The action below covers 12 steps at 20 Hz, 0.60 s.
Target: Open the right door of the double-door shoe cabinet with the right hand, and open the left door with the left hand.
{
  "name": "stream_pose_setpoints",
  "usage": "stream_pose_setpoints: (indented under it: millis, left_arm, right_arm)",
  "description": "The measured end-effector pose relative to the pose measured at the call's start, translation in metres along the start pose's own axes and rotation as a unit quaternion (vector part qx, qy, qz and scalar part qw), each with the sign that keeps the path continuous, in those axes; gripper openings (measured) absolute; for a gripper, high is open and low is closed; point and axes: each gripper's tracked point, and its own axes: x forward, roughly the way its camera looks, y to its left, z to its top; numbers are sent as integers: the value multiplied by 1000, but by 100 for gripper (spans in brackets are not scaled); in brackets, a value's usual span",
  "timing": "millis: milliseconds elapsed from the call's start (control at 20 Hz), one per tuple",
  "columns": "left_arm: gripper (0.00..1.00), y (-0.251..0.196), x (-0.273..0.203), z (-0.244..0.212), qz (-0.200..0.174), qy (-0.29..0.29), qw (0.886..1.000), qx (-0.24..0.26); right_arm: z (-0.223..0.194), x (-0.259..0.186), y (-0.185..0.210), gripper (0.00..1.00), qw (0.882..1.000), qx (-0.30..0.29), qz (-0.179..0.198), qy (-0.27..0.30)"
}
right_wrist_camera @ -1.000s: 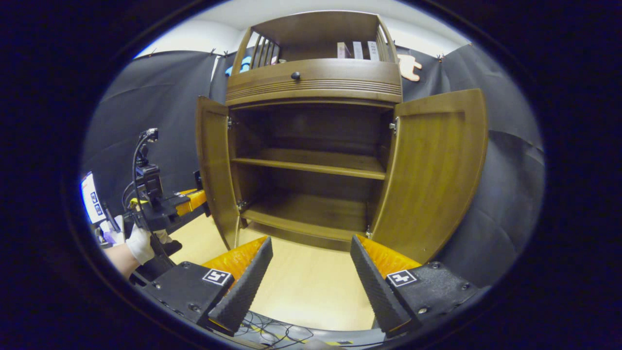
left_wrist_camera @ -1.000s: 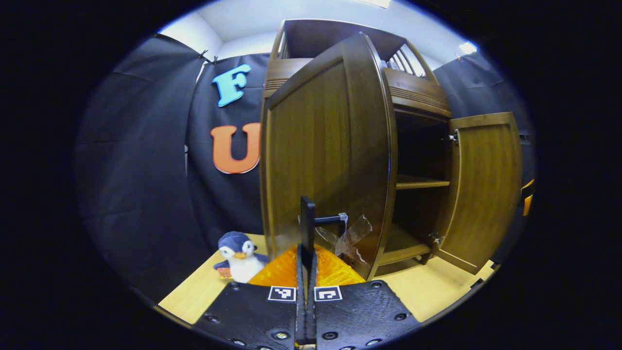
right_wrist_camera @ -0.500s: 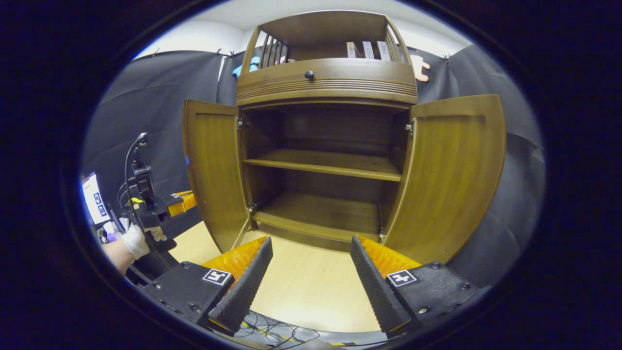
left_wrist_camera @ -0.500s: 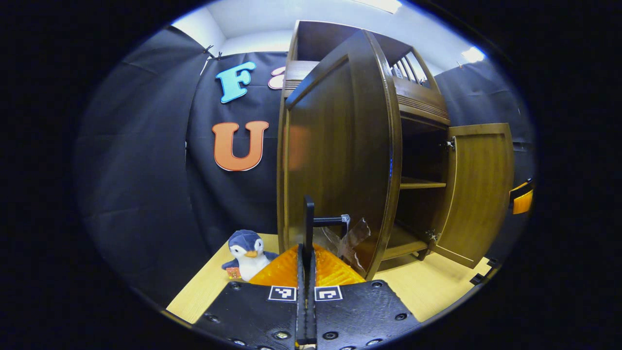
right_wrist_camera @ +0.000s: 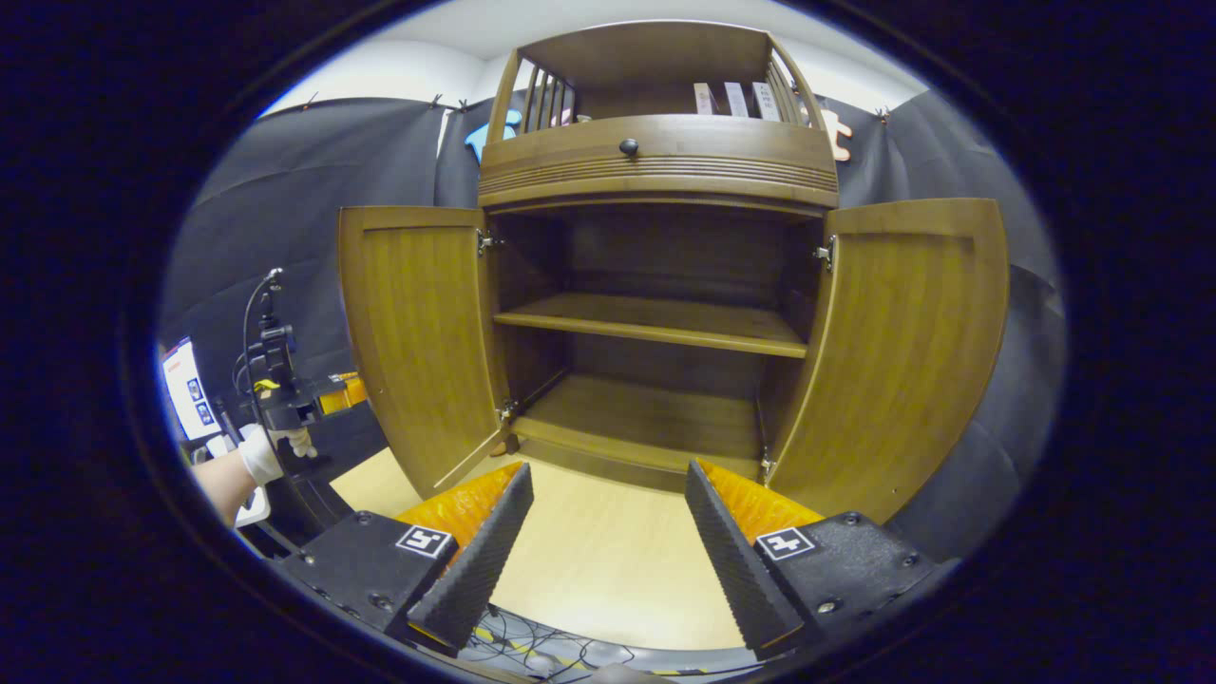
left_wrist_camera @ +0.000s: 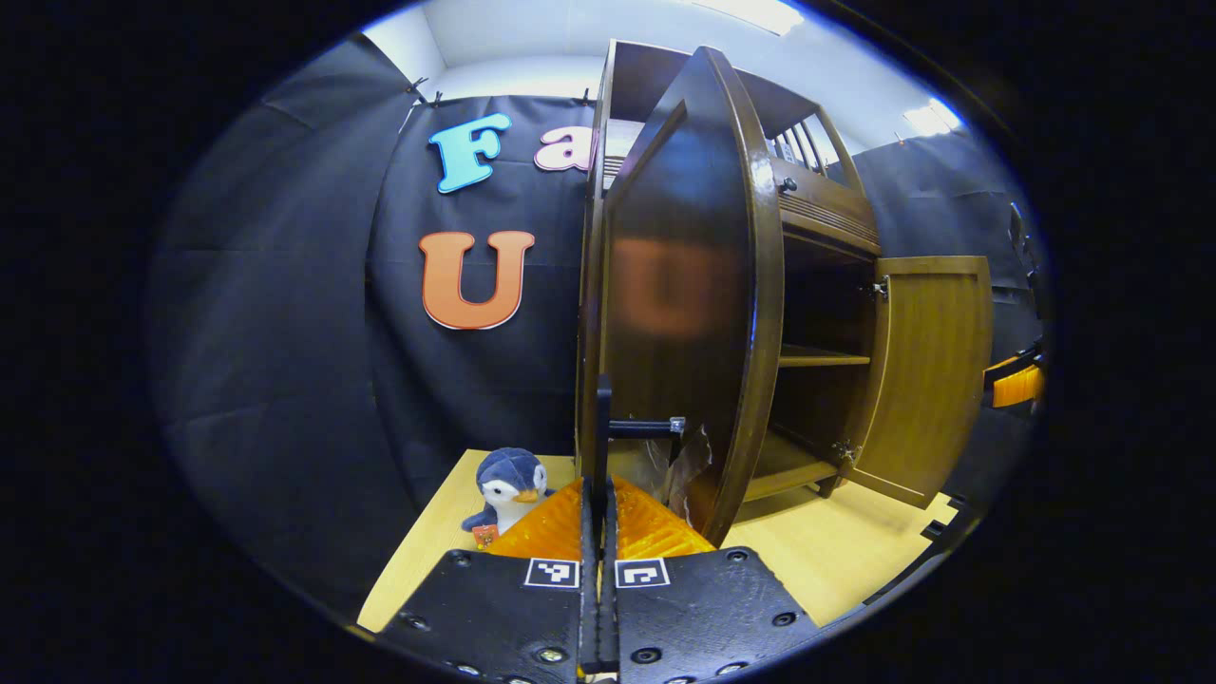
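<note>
The brown wooden shoe cabinet (right_wrist_camera: 655, 161) stands with both doors swung wide, its shelves bare. In the right gripper view the left door (right_wrist_camera: 418, 332) and right door (right_wrist_camera: 902, 351) flank the opening, and my right gripper (right_wrist_camera: 608, 475) hangs open in front of it, touching nothing. In the left gripper view my left gripper (left_wrist_camera: 598, 513) is shut on the thin black handle (left_wrist_camera: 601, 427) taped to the left door (left_wrist_camera: 684, 285), seen nearly edge-on. The right door (left_wrist_camera: 931, 370) shows beyond. A gloved hand (right_wrist_camera: 256, 454) holds the left gripper (right_wrist_camera: 285, 399) at the far left.
A penguin plush (left_wrist_camera: 508, 484) sits on the light wooden tabletop (right_wrist_camera: 608, 560) left of the cabinet, close to the black cloth wall. Cables (right_wrist_camera: 541, 651) lie at the table's near edge. A drawer with a round knob (right_wrist_camera: 628, 146) tops the opening.
The left door has swung farther open, drawn by my shut left gripper, which moved outward with it. The right gripper stayed open and shifted only slightly.
</note>
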Motion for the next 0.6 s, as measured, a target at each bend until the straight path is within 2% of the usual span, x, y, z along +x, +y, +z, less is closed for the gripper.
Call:
stream_pose_setpoints:
  millis: [100,300,450,600]
  left_arm:
    - [0,16,-2,0,-9,1,1000,-11]
    - [0,27,1,1,-59,4,997,-50]
    - [1,26,0,-1,-84,15,996,-37]
    - [5,27,-2,-6,-92,35,995,-35]
  right_arm:
    - [0,0,4,100,1000,-3,0,1]
    - [-1,0,13,100,1000,-8,1,4]
    - [0,-2,19,100,1000,-16,-1,3]
    - [0,-2,21,100,1000,-16,-2,2]
